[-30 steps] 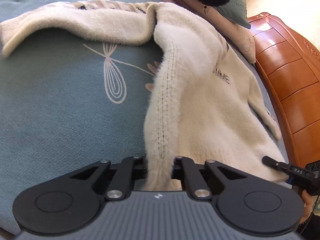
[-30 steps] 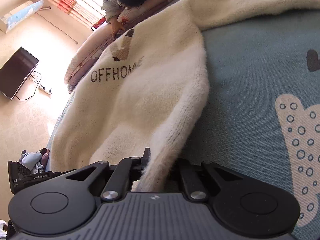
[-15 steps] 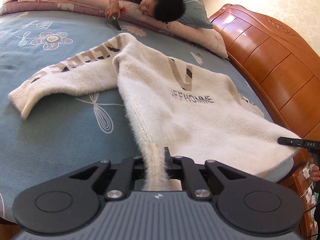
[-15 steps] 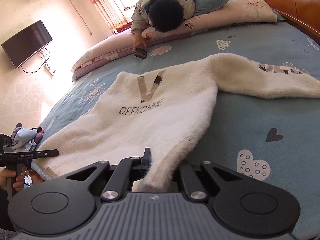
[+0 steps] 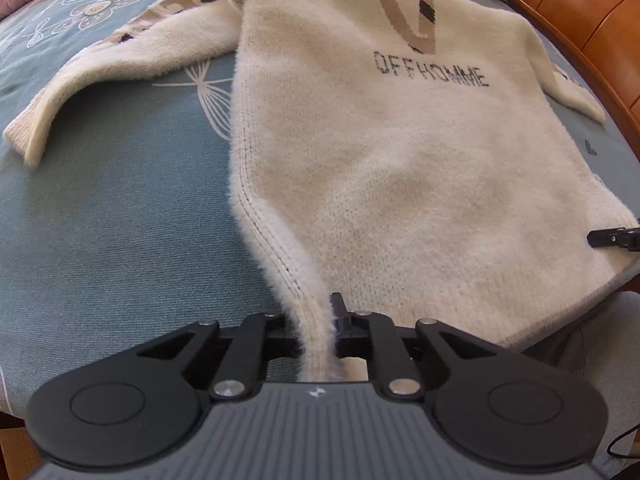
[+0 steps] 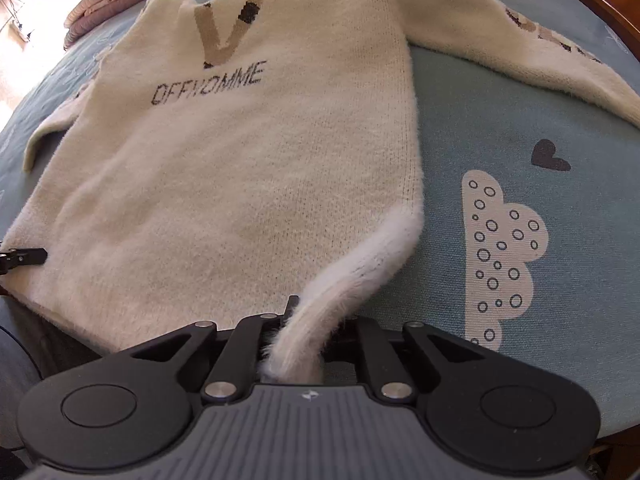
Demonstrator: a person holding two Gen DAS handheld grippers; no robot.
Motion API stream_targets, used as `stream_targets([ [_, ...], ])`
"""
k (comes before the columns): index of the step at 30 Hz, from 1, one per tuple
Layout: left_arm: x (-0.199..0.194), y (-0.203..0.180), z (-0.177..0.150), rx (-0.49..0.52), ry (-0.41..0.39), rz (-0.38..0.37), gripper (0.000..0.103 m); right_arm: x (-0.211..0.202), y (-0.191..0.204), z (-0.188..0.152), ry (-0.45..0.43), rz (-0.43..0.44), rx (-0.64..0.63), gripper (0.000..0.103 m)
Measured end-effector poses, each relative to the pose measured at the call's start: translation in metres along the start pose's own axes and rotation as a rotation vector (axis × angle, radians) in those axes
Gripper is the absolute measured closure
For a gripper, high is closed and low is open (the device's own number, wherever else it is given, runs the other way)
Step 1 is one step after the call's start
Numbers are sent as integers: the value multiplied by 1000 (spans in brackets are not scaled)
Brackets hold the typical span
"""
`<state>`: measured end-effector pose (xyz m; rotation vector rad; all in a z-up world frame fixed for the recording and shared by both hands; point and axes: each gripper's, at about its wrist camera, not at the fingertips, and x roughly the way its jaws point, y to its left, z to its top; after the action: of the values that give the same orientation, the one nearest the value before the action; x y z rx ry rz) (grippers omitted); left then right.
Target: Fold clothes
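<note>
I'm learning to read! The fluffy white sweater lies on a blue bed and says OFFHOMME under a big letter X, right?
Almost. The letter on the sweater is a V, not an X; the right wrist view shows it. The rest is right: OFFHOMME, blue bed.

Sweater (image 5: 400, 160) lies on bed (image 5: 100, 240) (headboard (image 5: 580, 8) probably right).

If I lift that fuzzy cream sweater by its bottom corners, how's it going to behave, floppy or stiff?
Probably floppy: the cream sweater already bunches into a soft rope where the left gripper, its jaws opening, has a hem corner between them. Its thick, fluffy knit suggests some weight, so the middle would likely sag. The sleeve spread loose on the bedspread would likely dangle and trail.
</note>
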<state>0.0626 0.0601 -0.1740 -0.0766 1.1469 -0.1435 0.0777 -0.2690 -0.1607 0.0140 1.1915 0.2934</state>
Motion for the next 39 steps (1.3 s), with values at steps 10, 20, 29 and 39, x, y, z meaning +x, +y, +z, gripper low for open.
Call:
stream_targets([
  [10, -53, 10, 24, 161, 2, 163, 58, -54, -9, 12, -69, -187, -52, 57],
  [20, -8, -70, 70, 320, -86, 14, 39, -21, 52, 64, -167, -40, -146, 56],
  [29, 37, -64, 41, 231, -52, -11, 28, 45, 62, 44, -208, -27, -81, 45],
  [39, 13, -50, -5, 74, -151, -32, 23, 35, 70, -1, -331, -30, 17, 22],
])
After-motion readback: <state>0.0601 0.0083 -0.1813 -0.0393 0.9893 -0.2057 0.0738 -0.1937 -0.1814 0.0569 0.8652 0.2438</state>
